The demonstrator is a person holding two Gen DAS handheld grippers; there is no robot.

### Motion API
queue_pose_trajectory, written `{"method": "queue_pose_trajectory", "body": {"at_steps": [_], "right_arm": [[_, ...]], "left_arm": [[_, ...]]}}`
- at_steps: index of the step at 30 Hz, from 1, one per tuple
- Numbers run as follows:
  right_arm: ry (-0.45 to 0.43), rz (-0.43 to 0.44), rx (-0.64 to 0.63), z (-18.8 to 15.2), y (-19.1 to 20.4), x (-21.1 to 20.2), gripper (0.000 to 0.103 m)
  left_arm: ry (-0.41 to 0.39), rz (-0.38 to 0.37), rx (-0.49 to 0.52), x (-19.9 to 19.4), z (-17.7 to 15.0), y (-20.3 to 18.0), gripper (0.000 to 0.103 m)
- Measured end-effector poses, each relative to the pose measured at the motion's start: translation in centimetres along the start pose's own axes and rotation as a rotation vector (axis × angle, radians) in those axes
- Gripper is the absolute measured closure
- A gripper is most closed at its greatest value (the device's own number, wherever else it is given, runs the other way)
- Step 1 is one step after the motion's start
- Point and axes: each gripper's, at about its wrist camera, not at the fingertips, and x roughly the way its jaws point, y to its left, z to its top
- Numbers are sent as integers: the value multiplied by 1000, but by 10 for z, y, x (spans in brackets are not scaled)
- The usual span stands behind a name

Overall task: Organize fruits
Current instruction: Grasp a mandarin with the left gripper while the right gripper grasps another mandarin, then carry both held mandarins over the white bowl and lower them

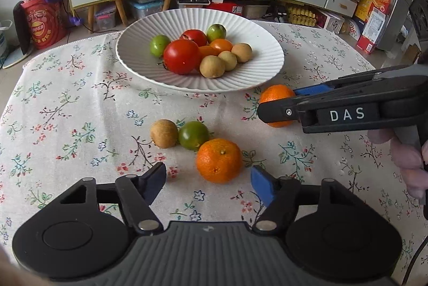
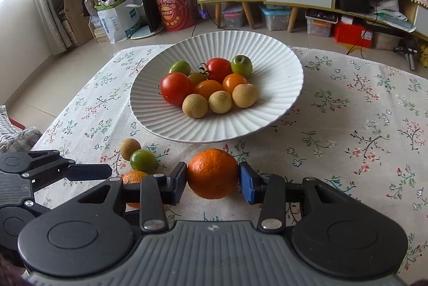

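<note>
Fruits lie in two groups on the table [image 1: 80, 109], which is covered by a floral cloth: some loose near the front, the rest in a white ribbed plate [image 2: 267, 56] farther back. Nearest in the right wrist view, the right hand-held gripper [image 2: 212, 183] is clamped on an orange [image 2: 212, 180], both blue pads pressed against its sides; whether the orange rests on the cloth or is lifted off it cannot be told. In the left wrist view that orange is half hidden behind the black finger marked DAS. The left hand-held gripper [image 1: 208, 183] stands partly spread, its fingertips either side of a second orange [image 1: 219, 160] without touching it, so it holds nothing. From the right wrist view this second orange is mostly covered by the right gripper's linkage. Just behind it sit a green tomato [image 1: 193, 135] and a small brown fruit [image 1: 163, 133], touching each other. A bit of a person's hand [image 1: 409, 160] shows at the right edge, cut off. Beyond, the plate carries two red tomatoes [image 2: 176, 91], green, orange and brown fruits, crowded so that some hide others; a yellowish one is barely visible between the tomatoes. Cabinets and boxes behind the table are blurred and bent by the lens.
</note>
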Motion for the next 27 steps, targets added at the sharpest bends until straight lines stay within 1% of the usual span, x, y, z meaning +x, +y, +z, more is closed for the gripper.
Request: {"method": "queue_pose_trajectory", "body": {"at_steps": [1,3,5,8,12,15,20,27], "right_arm": [[0,-3,-2,0,0,-1,64],[0,-8,-6,-2,-3,-3,64],[2,-9,-8,-2,-6,-4,64],[7,-12,-8,-4,-10,-6,64],[2,-18,-11,-6,-13,-10,64],[10,-22,-4,-9,-16,-10,64],[21,-29,-28,-17,-16,-10,64],[14,-25,-37,-18,-18,-15,64]], "left_arm": [[3,-5,0,2,1,-2,44],[-1,-10,3,3,2,-6,47],[0,-16,8,4,4,-10,58],[0,-4,18,5,6,-13,64],[-2,10,3,7,8,-11,71],[-4,11,-1,8,9,-10,72],[-6,23,11,8,9,-13,73],[-9,20,28,6,9,-16,74]]}}
